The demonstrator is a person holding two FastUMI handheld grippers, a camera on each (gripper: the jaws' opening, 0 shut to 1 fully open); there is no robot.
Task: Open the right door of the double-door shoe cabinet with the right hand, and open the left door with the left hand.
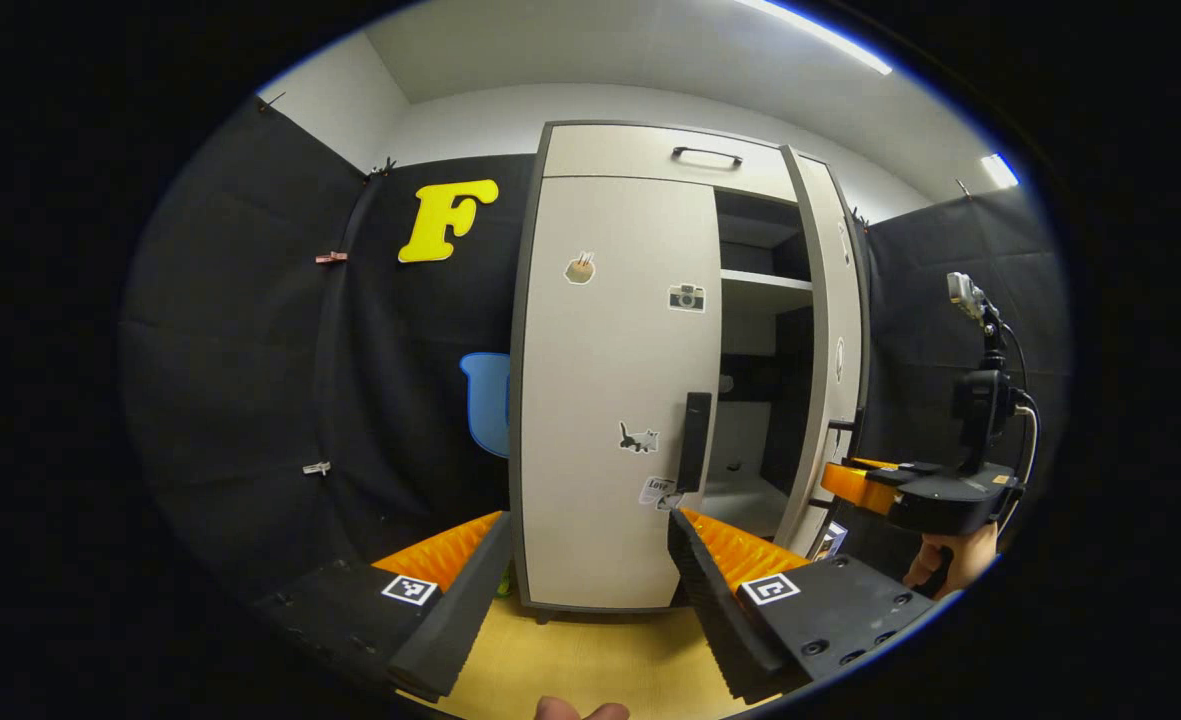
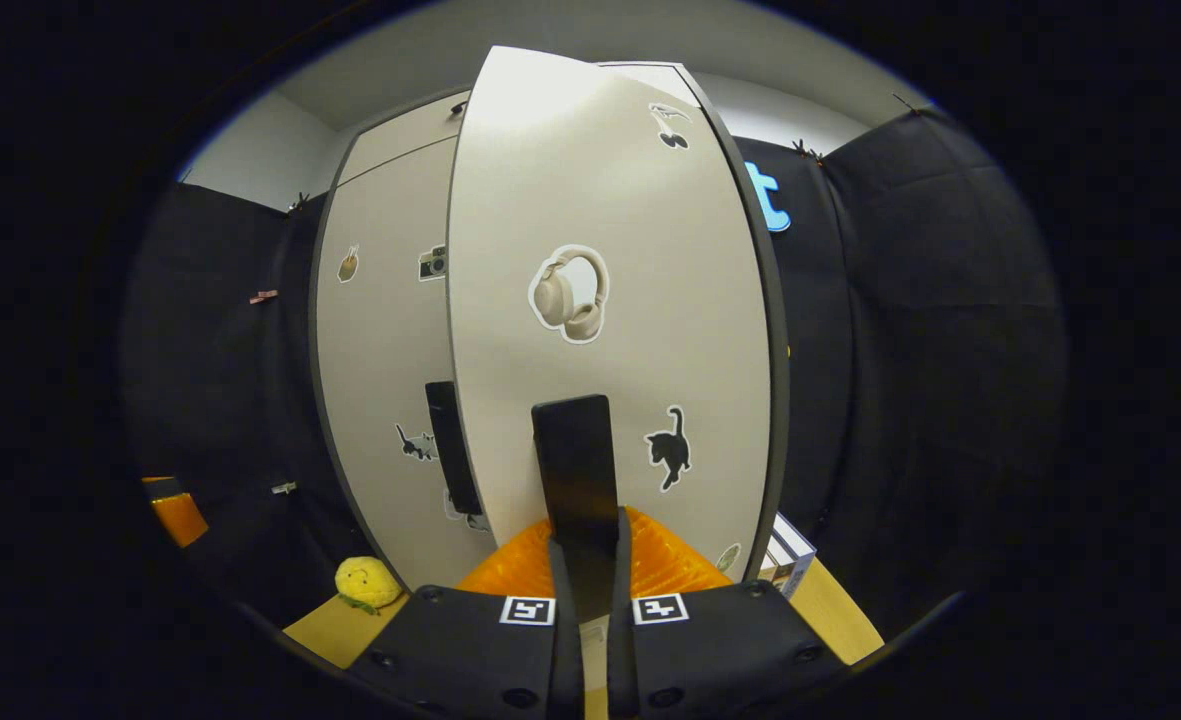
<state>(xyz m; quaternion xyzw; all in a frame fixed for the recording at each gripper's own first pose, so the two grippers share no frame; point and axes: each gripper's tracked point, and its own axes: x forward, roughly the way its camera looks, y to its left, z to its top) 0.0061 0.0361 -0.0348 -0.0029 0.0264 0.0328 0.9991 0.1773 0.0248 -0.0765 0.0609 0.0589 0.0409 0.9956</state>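
Beige panels edged in dark grey make up the shoe cabinet [image 1: 640, 160], which stands on a pale wooden floor [image 1: 590, 650] against the black cloth wall. Its right door [image 2: 610, 300] is swung out toward the camera in the right gripper view, and in the left gripper view the opening shows a white shelf [image 1: 765, 282] and a dark interior. The left door [image 1: 615, 380] lies flat against the cabinet front, closed. Each door carries a dark upright handle: the left door handle [image 1: 693, 441] near that door's right edge, the right door handle [image 2: 575, 470] low on the open door.

The right gripper [image 2: 588, 560] has its jaws clenched on the right door handle, one finger on each side of the bar. The left gripper [image 1: 590, 560] hovers in front of the left door with its jaws released and wide apart, touching nothing.

Stickers dot the doors: a camera sticker [image 1: 686, 297], a cat sticker [image 1: 638, 438], and a small one [image 1: 658, 490] by the handle with writing too small to read on the left door; a headphones sticker [image 2: 570, 295] and a black cat sticker [image 2: 670, 448] on the right. A drawer front with a handle [image 1: 707, 155] tops the cabinet. On the floor, a yellow plush toy [image 2: 367, 583] sits to the left of the cabinet and a small box [image 2: 788, 555] to the right; its print is illegible.
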